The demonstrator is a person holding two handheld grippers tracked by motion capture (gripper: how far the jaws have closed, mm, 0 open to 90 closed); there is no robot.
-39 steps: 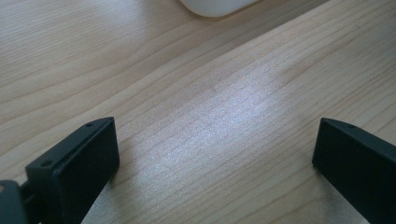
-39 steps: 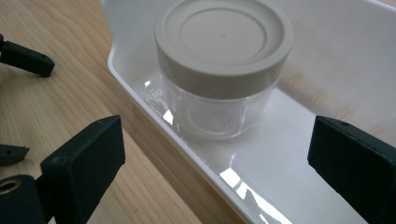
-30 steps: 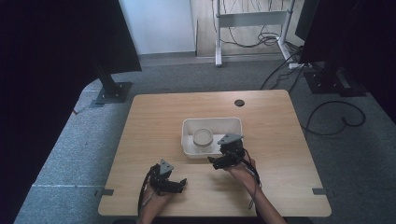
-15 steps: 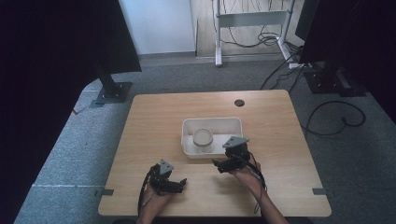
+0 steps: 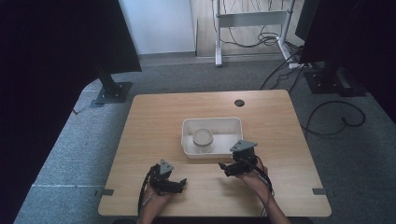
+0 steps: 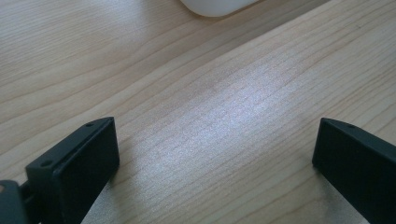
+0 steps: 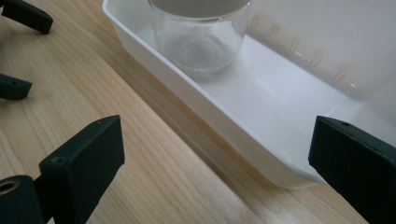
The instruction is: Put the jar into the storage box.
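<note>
Wooden table (image 5: 154, 116) seen from the high view carries a white tray (image 5: 188, 127) at its middle, a glass jar (image 5: 203, 139) standing inside; the right gripper (image 5: 224, 167) hovers just beside the tray's near edge, the left gripper (image 5: 183, 182) farther off. Left gripper view: jaws spread wide over bare wood, a tray corner (image 6: 215, 6) at the top. Right gripper view: jaws wide apart, empty, the tray wall (image 7: 187, 100) and the clear jar (image 7: 201, 39) close ahead.

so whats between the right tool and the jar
Only the tray's near wall separates the right tool from the jar, as the right gripper view shows.
</note>
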